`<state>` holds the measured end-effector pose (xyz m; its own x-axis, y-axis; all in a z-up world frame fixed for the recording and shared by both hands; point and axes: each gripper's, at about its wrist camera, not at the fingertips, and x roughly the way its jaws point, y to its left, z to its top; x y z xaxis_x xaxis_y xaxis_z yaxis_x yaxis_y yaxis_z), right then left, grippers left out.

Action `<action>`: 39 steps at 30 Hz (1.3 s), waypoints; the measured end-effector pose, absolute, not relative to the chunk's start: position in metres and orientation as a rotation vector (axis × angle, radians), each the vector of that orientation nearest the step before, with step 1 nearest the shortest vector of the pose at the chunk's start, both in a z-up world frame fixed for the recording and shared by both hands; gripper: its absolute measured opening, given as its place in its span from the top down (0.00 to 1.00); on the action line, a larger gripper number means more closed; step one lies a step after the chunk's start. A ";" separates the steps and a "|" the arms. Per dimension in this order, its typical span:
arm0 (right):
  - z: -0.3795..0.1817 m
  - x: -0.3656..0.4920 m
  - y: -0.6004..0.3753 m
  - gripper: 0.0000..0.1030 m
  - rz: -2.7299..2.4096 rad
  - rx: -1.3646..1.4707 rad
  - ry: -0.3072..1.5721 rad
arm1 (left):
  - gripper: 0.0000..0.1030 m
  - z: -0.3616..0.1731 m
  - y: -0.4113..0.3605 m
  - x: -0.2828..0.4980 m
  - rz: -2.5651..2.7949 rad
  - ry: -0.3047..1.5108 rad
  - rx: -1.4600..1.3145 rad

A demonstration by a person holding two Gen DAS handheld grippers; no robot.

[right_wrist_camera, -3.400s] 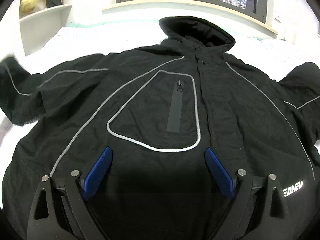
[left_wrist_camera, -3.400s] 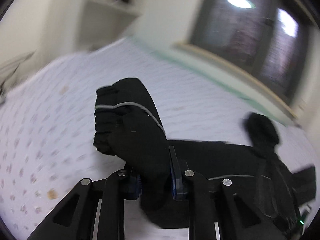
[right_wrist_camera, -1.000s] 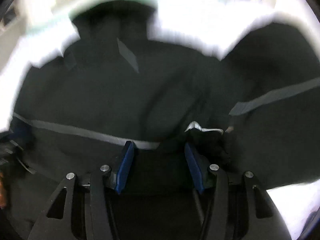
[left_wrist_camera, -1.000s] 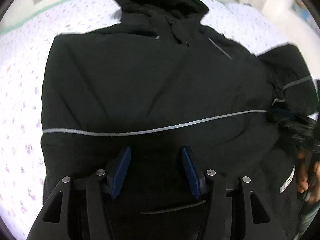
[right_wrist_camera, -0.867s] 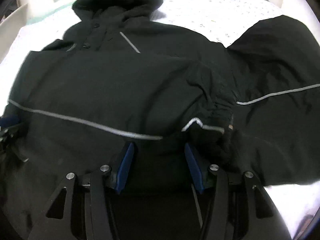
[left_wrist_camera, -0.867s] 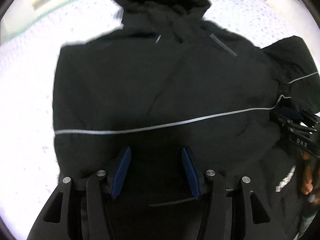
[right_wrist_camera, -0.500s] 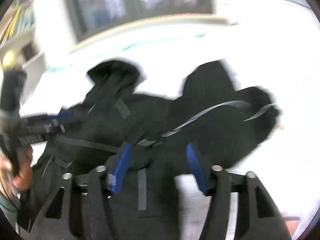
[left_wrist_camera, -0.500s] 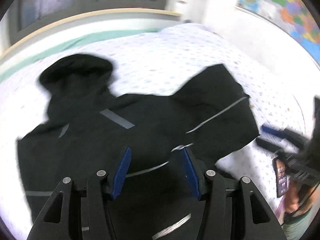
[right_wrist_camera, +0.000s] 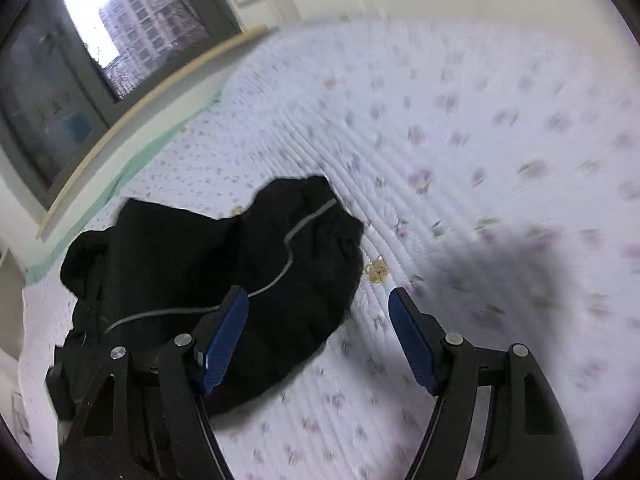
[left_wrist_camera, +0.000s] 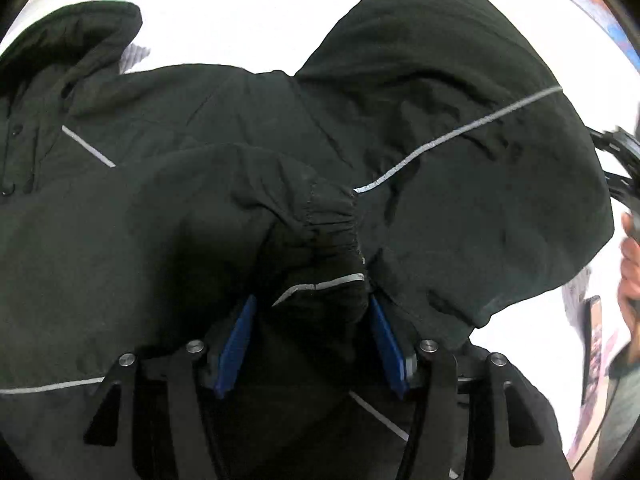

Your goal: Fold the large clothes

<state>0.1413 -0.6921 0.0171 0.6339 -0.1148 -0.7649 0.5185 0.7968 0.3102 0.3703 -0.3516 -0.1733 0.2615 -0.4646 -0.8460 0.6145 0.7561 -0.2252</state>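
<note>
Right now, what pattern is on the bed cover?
The bed cover is white with small purple flowers, clearest in the right wrist view.

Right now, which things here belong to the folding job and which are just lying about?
For the job:
- black jacket
- its sleeve cuff, lying between the left tongs
- right tongs, open over the bedspread

Lying about:
- phone at the bed's edge
- window
</note>
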 end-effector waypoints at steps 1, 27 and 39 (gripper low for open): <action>0.006 0.150 -0.699 0.26 -0.401 0.564 0.820 | 0.42 -0.173 -0.351 0.368 -0.734 1.074 0.170; 0.078 0.039 -0.723 0.84 -0.443 0.493 0.695 | 0.42 -0.163 -0.425 0.334 -0.799 1.069 0.200; 0.169 0.086 -0.532 0.84 -0.158 0.214 0.595 | 0.42 -0.011 -0.214 0.306 -0.664 0.837 0.063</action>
<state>0.0865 -0.5321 0.1693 0.8173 -0.0857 -0.5699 0.2083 0.9660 0.1534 0.3059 -0.2143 -0.0106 0.4816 -0.5206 -0.7050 0.5687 0.7977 -0.2006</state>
